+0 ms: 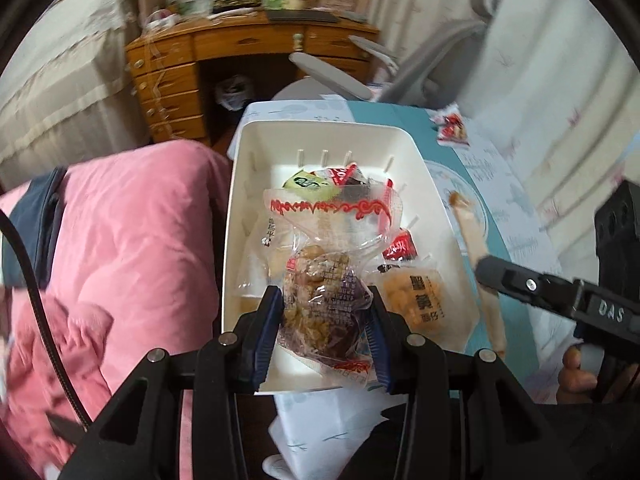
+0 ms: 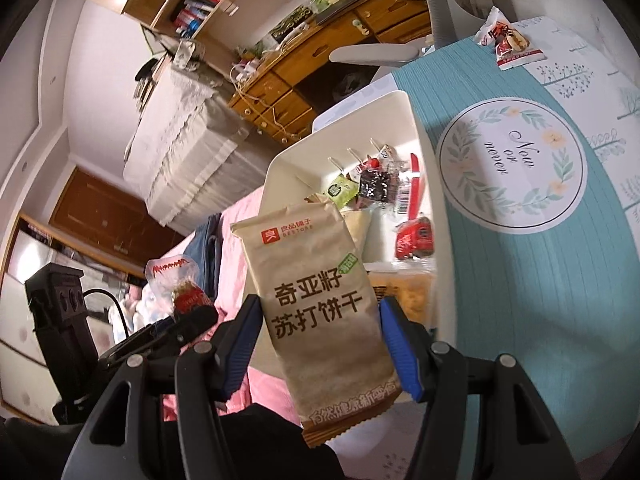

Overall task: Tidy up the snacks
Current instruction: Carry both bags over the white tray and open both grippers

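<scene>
Both packets held over our white bin [image 1: 240,216]
Our left gripper [image 1: 324,312] pinches the clear snack pouch [image 1: 320,304]; our right gripper [image 2: 316,340] clamps the cracker packet [image 2: 316,312], both lengthwise along the fingers.

You had 2 grippers in play, the left gripper [image 1: 324,312] and the right gripper [image 2: 316,340], with 1 snack packet in each: 1 clear packet [image 1: 320,280] and 1 tan cracker packet [image 2: 316,280]. There was 1 white bin [image 1: 248,184], with at least 5 packets inside. 2 red-and-white packets [image 2: 508,40] lay on the 1 table [image 2: 540,280].
</scene>
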The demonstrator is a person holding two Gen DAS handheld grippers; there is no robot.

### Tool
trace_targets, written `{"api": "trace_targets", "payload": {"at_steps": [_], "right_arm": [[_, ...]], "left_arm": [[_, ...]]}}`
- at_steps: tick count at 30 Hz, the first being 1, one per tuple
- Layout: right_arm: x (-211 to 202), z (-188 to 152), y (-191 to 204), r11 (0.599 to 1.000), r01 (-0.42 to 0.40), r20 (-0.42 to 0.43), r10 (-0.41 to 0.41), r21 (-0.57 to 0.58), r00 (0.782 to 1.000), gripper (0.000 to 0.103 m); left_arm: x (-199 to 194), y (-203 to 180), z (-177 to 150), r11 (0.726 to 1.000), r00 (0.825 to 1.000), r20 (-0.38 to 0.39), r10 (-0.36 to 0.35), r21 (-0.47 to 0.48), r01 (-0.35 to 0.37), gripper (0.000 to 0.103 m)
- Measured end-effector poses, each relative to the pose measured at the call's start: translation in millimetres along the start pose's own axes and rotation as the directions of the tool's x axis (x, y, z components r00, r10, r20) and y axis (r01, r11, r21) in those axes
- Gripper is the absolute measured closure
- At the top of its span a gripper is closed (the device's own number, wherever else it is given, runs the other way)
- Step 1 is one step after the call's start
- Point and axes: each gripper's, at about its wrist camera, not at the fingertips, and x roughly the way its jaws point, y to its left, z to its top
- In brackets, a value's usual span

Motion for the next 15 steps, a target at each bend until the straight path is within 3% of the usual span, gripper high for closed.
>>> {"api": "trace_targets", "payload": {"at_steps": [2, 4, 15], "right_arm": [[4.7, -1.5, 4.5, 1.000, 0.011, 0.011, -0.011, 0.005, 1.000, 0.042], [9.7, -3.4, 10.3, 1.000, 0.028, 0.021, -0.028, 0.004, 0.999, 0.042], [14.3, -13.1, 23.9, 0.993, 0.118, 0.036, -0.118, -0.002, 0.992, 0.034]], "left_arm": [[1.0, -0.7, 0.3, 0.999, 1.000, -0.002, -0.014, 0.045, 0.015, 0.059], [0.5, -2.2, -1.0, 0.997, 1.000, -0.002, -0.019, 0.076, 0.019, 0.038], [2.8, 7.0, -7.7, 0.996, 0.998, -0.027, -0.048, 0.079, 0.050, 0.024]]}}
